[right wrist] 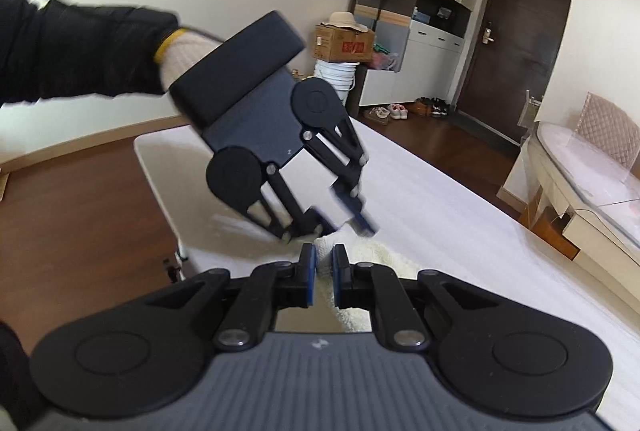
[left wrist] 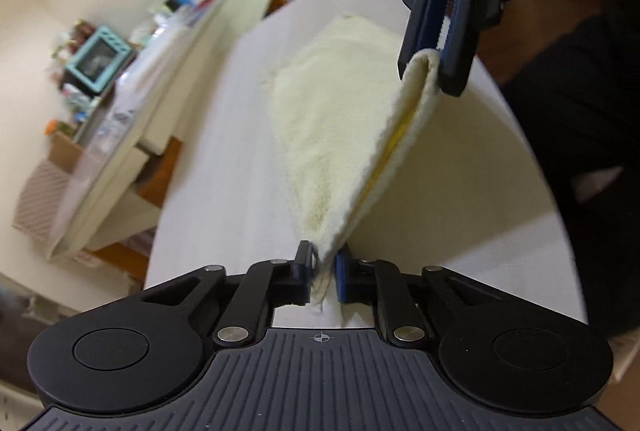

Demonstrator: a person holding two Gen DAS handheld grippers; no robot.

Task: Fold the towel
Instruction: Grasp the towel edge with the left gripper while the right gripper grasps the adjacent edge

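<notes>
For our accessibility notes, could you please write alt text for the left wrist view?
Two black tools pinch a cream towel above a white table: the left tool grips one corner at the bottom, the right tool holds the other at the top. A cluttered side table stands blurred at left.

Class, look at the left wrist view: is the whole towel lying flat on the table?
No. One edge of the towel is lifted off the table, pinched between the left gripper and the right gripper.
</notes>
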